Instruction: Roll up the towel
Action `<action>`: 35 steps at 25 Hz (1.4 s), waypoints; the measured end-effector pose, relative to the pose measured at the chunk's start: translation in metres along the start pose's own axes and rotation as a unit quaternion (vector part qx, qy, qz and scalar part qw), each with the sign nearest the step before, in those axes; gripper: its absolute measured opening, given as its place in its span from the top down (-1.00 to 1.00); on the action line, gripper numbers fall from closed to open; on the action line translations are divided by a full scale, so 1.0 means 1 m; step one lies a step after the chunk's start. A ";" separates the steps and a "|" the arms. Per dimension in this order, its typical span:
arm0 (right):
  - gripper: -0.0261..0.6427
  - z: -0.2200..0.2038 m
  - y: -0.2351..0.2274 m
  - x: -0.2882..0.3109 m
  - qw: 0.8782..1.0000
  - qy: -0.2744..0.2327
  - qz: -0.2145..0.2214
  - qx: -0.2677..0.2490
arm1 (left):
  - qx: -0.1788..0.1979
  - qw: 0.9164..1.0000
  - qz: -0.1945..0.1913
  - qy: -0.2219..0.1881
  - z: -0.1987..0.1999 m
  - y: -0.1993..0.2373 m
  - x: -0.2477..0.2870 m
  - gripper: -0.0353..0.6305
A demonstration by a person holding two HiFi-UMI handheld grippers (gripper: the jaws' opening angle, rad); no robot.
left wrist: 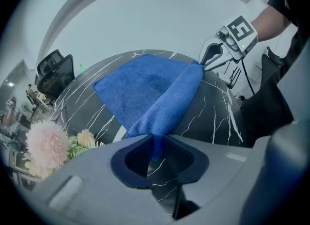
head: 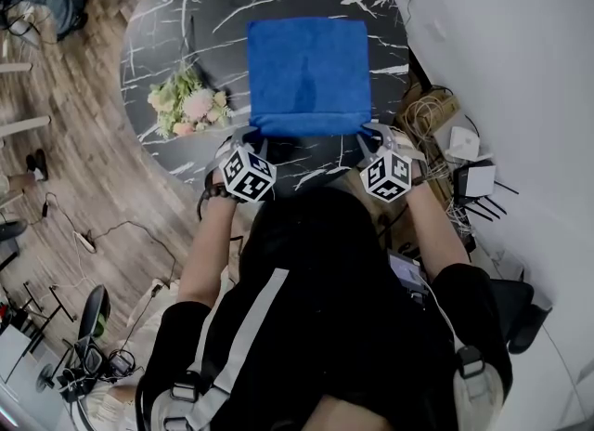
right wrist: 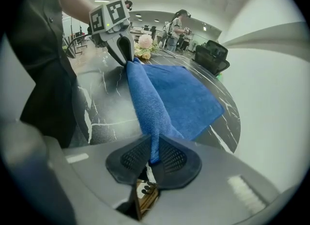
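The blue towel [head: 309, 71] lies spread flat on the round black marble-patterned table [head: 176, 20], right of the table's centre in the head view. Its near hem, at 6 o'clock, is lifted off the top. The left gripper [head: 252, 132] has pinched the corner at about 7 o'clock of the towel and the right gripper [head: 371, 132] the corner at about 5 o'clock. In each gripper view the jaws stand nearly together, with a thin fold of blue terry pressed between the pads and the hem drawn into a soft ridge from one gripper to the other. Holding both near corners at once probably keeps the hem straight and taut, so the first turn of the roll can go over evenly toward 12 o'clock. Both grippers point steeply down, which suits nipping the thin cloth off the table. A bunch of pink and cream flowers [head: 186, 104] lies at 9 o'clock of the towel, near it but not touching, and clear of the way the roll would travel. The rolling itself looks not yet begun.
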State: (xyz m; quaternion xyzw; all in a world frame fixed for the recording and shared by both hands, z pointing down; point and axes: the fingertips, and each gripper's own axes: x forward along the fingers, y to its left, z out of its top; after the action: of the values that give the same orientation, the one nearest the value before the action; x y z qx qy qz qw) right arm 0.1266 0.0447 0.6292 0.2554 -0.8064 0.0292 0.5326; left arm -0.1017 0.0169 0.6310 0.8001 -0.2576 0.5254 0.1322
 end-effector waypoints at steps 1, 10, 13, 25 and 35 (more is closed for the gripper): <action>0.77 0.000 0.002 -0.001 1.000 0.000 -0.001 0.003 | -0.001 1.000 0.000 -0.001 -0.001 0.000 -0.001 0.67; 0.82 -0.009 0.024 -0.014 1.000 0.004 -0.002 0.015 | -0.001 1.000 -0.012 -0.004 -0.013 -0.017 -0.011 0.68; 0.82 -0.011 0.033 -0.017 1.000 0.002 -0.002 0.019 | -0.001 1.000 -0.015 -0.005 -0.018 -0.025 -0.014 0.69; 0.82 -0.019 0.069 -0.036 0.998 0.004 0.039 0.048 | -0.041 0.998 -0.053 0.006 -0.045 -0.062 -0.029 0.69; 0.82 -0.006 0.045 -0.037 0.995 -0.007 0.060 0.075 | -0.054 0.996 -0.074 0.019 -0.037 -0.051 -0.033 0.68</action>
State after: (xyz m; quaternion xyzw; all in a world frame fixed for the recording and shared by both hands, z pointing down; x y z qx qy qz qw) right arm 0.1225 0.1002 0.6091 0.2463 -0.8192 0.1199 0.5038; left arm -0.1129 0.0864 0.6191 0.7988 -0.2231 0.5144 0.2180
